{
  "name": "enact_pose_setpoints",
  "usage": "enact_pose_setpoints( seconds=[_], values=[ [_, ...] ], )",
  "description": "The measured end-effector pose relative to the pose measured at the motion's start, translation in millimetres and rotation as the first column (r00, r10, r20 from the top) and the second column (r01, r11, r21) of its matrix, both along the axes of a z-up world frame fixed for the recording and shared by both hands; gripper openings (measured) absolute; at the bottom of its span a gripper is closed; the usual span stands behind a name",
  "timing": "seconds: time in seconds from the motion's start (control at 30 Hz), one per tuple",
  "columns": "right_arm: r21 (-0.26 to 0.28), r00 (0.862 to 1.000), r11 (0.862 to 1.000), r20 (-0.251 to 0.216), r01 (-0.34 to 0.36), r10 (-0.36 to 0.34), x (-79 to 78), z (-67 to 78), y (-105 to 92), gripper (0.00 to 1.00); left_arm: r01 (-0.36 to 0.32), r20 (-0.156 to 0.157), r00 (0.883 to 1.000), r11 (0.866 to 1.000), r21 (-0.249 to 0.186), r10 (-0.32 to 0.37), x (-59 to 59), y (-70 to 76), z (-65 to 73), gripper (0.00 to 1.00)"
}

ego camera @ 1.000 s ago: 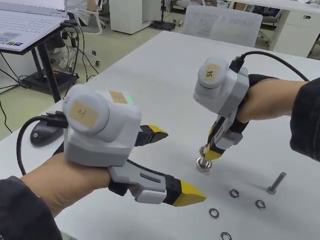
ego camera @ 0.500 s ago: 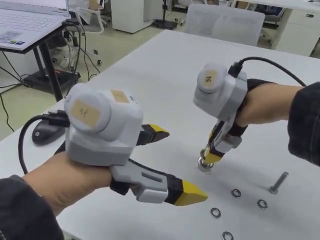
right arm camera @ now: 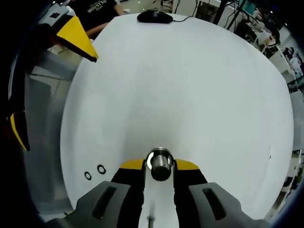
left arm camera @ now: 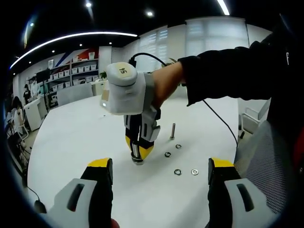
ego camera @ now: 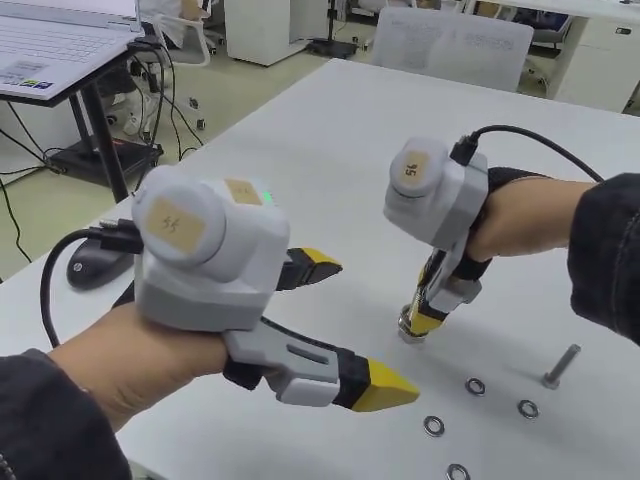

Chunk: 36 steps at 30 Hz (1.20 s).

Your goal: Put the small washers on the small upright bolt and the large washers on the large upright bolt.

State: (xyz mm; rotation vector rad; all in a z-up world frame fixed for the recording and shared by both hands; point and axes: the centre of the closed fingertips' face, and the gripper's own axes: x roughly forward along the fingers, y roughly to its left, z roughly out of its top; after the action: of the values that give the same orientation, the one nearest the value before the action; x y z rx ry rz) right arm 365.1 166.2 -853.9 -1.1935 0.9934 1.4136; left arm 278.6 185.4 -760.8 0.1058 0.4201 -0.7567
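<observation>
4 washers [ego camera: 475, 386] lie flat and loose on the white table [ego camera: 330, 130], apart from one another, in the near right part of the head view. 1 small upright bolt [ego camera: 560, 367] stands just beyond them at the right, with no washer visible on it. 1 large upright bolt [right arm camera: 160, 164] stands to the left of the washers, near them but not touching.

Right gripper [ego camera: 422, 322]: pointed steeply down at the large upright bolt. In the right gripper view its jaws are drawn in against both sides of the bolt's shiny top, which sits between the yellow tips. Whether a washer is already on this bolt cannot be told.

Left gripper [ego camera: 354, 325]: held above the table at the near left, level, aimed toward the right gripper. Its 2 jaws stand wide apart with nothing between them. In the left gripper view the washers and both bolts lie ahead of it, well clear of its tips.

Other items: 1 dark mouse [ego camera: 92, 266] on the table's left edge, and 1 laptop [ego camera: 50, 50] on a separate stand at the far left.
</observation>
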Motion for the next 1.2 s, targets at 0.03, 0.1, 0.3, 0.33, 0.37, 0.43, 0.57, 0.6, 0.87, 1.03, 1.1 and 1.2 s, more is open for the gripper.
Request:
enact_pose_setpoints(
  seconds=[0.03,0.1,0.3,0.33,0.37,0.43,0.57,0.6,0.87,1.03,1.1,1.2],
  values=[
    [-0.001,1.0,1.0,0.001,-0.002,0.002,-0.7,-0.4,-0.5,0.23,0.0,0.0,1.0,1.0,0.0,0.0,0.0,0.0,0.0,0.82],
    [-0.006,1.0,1.0,0.002,-0.003,0.003,-1.3,-1.4,-1.2,0.23,0.001,-0.001,1.0,1.0,0.0,-0.001,0.0,-0.1,-0.2,0.82],
    [-0.006,1.0,1.0,0.002,-0.003,0.003,1.2,-4.0,-1.7,0.23,0.002,-0.001,1.0,1.0,0.0,-0.002,0.1,-0.4,-0.7,0.82],
    [-0.006,1.0,1.0,0.003,-0.004,0.004,3.9,-6.1,-1.0,0.23,0.002,-0.001,1.0,1.0,0.0,-0.002,0.1,-0.4,-0.8,0.82],
    [-0.007,1.0,1.0,0.003,-0.004,0.004,4.6,-6.8,-1.1,0.23,0.002,-0.001,1.0,1.0,0.0,-0.002,0.1,-0.6,-0.9,0.82],
    [-0.008,1.0,1.0,0.003,-0.005,0.005,3.2,-7.2,-1.8,0.23,0.002,-0.002,1.0,1.0,0.0,-0.002,0.1,-0.6,-1.2,0.82],
    [-0.011,1.0,1.0,0.003,-0.008,0.008,3.5,-9.0,-2.3,0.23,0.002,-0.003,1.0,1.0,0.0,-0.002,0.1,-0.7,-1.6,0.82],
    [-0.01,1.0,1.0,0.004,-0.008,0.008,4.3,-9.6,-1.9,0.23,0.002,-0.003,1.0,1.0,0.001,-0.002,0.1,-0.7,-1.7,0.82],
    [-0.004,1.0,1.0,0.005,-0.002,0.003,7.8,-11.1,-0.6,0.23,0.006,-0.006,1.0,1.0,0.001,-0.006,-0.7,-1.6,-1.7,0.82],
    [-0.003,1.0,1.0,0.003,0.004,-0.004,6.1,-10.3,-0.7,0.23,0.009,-0.007,1.0,1.0,0.002,-0.009,-0.9,-1.9,-1.7,0.82],
    [-0.002,1.0,1.0,0.002,0.013,-0.013,5.5,-9.9,-0.9,0.24,0.009,-0.007,1.0,1.0,0.001,-0.009,-1.0,-2.0,-1.5,0.82],
    [0.001,1.0,1.0,0.005,0.012,-0.012,6.1,-10.4,-0.4,0.24,0.009,-0.006,1.0,1.0,0.0,-0.009,-0.9,-1.8,-1.1,0.82]
  ],
)
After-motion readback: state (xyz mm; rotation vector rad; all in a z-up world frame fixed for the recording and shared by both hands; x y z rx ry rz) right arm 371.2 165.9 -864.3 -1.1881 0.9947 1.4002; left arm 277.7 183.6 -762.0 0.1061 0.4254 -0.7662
